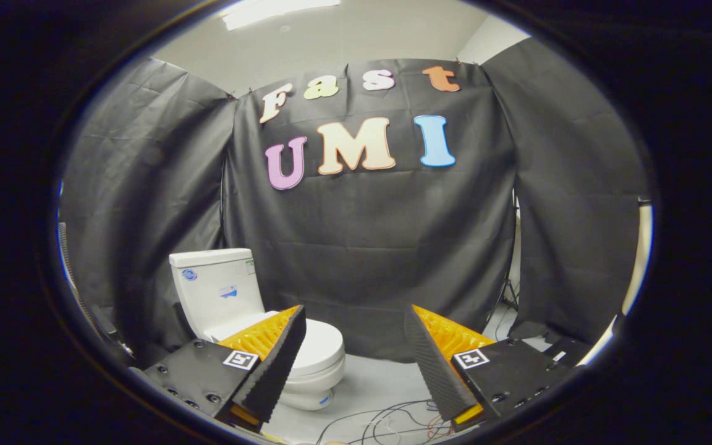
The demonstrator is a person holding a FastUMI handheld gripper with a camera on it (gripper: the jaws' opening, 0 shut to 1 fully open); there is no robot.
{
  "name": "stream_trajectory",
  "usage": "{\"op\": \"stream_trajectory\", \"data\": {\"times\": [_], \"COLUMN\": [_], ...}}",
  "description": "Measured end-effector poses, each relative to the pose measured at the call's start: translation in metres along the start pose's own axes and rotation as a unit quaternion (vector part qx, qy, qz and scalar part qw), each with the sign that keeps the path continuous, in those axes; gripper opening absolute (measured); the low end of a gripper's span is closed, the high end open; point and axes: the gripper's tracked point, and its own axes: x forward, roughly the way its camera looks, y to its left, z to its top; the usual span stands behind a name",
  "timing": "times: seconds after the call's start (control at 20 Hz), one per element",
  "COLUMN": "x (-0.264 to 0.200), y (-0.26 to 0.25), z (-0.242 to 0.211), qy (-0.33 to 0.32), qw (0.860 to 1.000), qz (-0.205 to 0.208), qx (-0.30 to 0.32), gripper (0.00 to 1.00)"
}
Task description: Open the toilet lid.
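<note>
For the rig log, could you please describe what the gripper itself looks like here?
The gripper has two wedge-shaped fingers with ribbed inner faces. Each finger sits on a black, bolted block bearing a small square black-and-white marker.

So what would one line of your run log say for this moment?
white ceramic toilet: white lid down | gripper: open, holding nothing | toilet beyond its fingers | grey floor: loose cables

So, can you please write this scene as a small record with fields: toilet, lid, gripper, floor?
toilet: white toilet with its tank against the black cloth wall, beyond the fingers
lid: toilet lid is down, closed, partly behind one finger
gripper: gripper open, fingers wide apart, holding nothing, apart from the lid
floor: grey floor, loose cables lying between the fingers
task state: lid not yet opened
</note>
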Motion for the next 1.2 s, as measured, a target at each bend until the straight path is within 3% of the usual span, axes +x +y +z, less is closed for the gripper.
{"op": "stream_trajectory", "data": {"times": [0.75, 1.2], "x": [0.000, 0.000], "y": [-0.003, -0.014], "z": [-0.001, 0.001], "qy": [0.001, -0.003], "qw": [1.000, 1.000], "qz": [-0.001, -0.030], "qx": [0.002, -0.003], "gripper": [0.99, 0.99]}}
